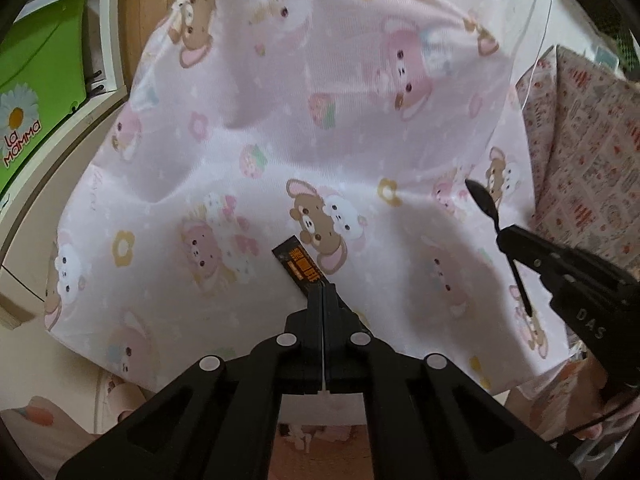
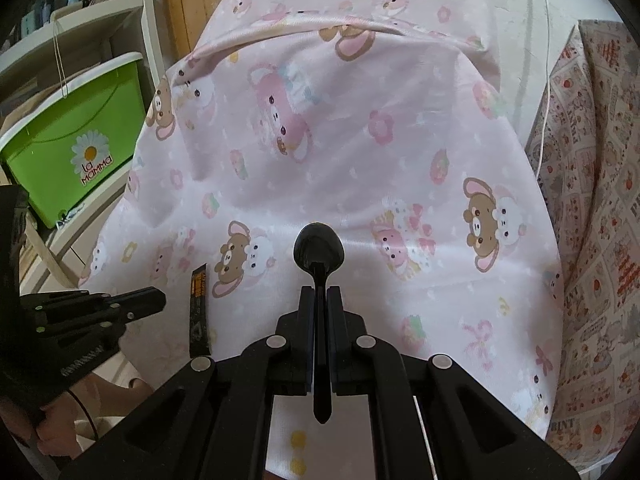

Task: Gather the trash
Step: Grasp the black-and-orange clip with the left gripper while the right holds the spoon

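Observation:
A black and orange wrapper (image 1: 298,266) lies on the pink bear-print bed sheet (image 1: 304,128). My left gripper (image 1: 322,288) is shut, its tips at the wrapper's near end; in the right wrist view the wrapper (image 2: 199,312) lies flat, a little apart from the left gripper (image 2: 160,298). My right gripper (image 2: 320,292) is shut on a black plastic spoon (image 2: 318,250), bowl pointing forward, held above the sheet. The spoon also shows in the left wrist view (image 1: 482,200), held by the right gripper (image 1: 506,240).
A green "la Mamma" bin (image 2: 76,148) stands on a white shelf (image 2: 68,28) at the left. A patterned quilt (image 2: 596,208) lies along the right. The sheet (image 2: 360,140) rises in folds at the back. A wooden door (image 2: 188,4) is behind.

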A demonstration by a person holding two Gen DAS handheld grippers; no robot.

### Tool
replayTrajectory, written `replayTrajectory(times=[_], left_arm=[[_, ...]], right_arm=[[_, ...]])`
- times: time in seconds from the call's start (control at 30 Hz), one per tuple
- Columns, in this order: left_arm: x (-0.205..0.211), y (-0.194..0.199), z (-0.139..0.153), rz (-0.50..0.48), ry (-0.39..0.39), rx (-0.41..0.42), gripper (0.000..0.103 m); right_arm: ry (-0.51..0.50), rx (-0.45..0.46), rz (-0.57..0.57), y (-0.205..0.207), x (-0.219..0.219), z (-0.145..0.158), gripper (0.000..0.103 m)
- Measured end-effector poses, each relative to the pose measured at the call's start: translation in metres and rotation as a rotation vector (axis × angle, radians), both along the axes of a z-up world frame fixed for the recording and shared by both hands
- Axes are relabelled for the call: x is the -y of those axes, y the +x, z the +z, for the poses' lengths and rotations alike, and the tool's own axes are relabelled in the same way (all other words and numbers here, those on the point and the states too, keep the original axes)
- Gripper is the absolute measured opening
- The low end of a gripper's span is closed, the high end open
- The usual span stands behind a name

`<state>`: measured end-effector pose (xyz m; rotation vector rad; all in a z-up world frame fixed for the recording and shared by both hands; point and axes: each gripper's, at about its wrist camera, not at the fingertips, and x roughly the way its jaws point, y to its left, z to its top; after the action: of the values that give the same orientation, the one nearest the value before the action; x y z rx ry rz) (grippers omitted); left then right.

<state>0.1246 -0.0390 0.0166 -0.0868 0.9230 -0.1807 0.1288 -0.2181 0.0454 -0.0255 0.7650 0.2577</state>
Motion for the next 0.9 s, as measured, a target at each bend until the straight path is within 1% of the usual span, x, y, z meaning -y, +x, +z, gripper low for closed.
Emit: replayTrajectory(times=[0.1,0.17,0.2,0.23,0.27,0.3,0.33,0.47,0.63,0.7,0.73,0.83,0.9], left_arm=[[-0.008,-0.001,0.005,-0.002,-0.020,0.016,0.000],[-0.008,-0.001,0.006,-0.007,-0.012,0.023,0.000],[-0.007,0.000,0.005,-0.005,-0.006,0.020,0.002],[-0.006,0.001,0.002,-0.005,-0.008,0.012,0.007],[-0.005,0.003,-0.002,-0.011,-0.013,0.003,0.024],[-0.005,0.004,-0.005,-0.014,-0.013,-0.003,0.046],[-0.002,0.005,-0.009,-0.008,-0.005,-0.004,0.057],[0.012,0.017,-0.022,-0.009,0.013,-0.024,0.057],[0.026,0.027,-0.039,0.012,0.099,-0.033,0.058],[0.022,0.029,-0.043,0.038,0.084,-0.038,0.060],[0.020,0.028,-0.042,0.052,0.088,-0.025,0.061],[0.020,0.029,-0.044,0.046,0.116,-0.021,0.061],[0.022,0.027,-0.045,0.037,0.155,-0.010,0.056]], right_arm=[[0.010,-0.002,-0.006,-0.002,0.001,0.001,0.006],[0.020,-0.005,-0.003,-0.004,0.002,0.001,0.006],[0.017,-0.001,-0.006,-0.005,0.001,0.002,0.006],[0.016,0.001,-0.006,-0.005,0.000,0.002,0.006],[0.015,0.002,-0.004,-0.006,0.000,0.002,0.006],[0.015,0.003,-0.001,-0.006,-0.002,0.002,0.006],[0.014,0.004,-0.001,-0.006,-0.002,0.002,0.006],[0.002,0.005,-0.005,-0.006,-0.006,0.000,0.006],[-0.012,0.015,-0.014,-0.006,-0.005,0.001,0.006],[-0.015,0.020,-0.017,-0.005,-0.003,0.002,0.006],[-0.016,0.023,-0.021,-0.005,-0.001,0.002,0.006],[-0.013,0.027,-0.035,-0.006,0.005,0.004,0.006],[-0.012,0.027,-0.045,-0.006,0.010,0.004,0.006]])
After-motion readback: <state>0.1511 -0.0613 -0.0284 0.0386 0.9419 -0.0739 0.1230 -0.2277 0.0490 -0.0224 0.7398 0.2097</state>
